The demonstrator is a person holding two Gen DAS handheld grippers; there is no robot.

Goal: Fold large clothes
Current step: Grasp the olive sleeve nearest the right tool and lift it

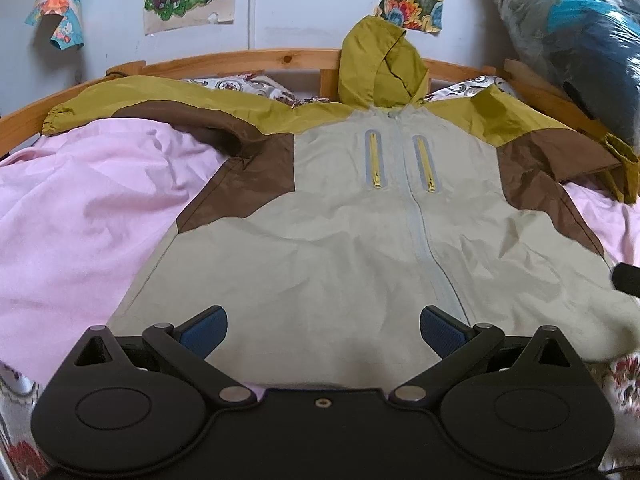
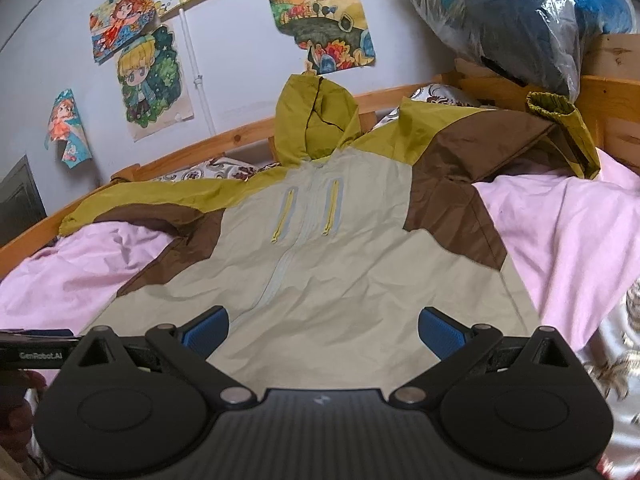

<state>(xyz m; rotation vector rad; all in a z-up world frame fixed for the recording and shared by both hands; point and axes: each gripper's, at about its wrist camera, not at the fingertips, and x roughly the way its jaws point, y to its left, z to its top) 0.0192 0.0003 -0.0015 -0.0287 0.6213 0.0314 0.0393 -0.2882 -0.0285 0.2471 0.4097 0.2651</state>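
We hold both tongs, left (image 1: 323,334) and right (image 2: 323,334), spread wide and empty over the jacket's (image 1: 340,240) hem at frame bottom.

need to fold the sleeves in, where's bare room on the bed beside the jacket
Pink sheet lies bare left of the jacket, below its left sleeve. A narrower pink strip lies right, under the right sleeve. The headboard side is crowded by hood and bagged bundle.

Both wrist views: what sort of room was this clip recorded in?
Most likely a bedroom, perhaps a child's. A hooded jacket lies spread on a pink sheet over a bed with a wooden frame, and cartoon drawings are stuck on the wall behind.
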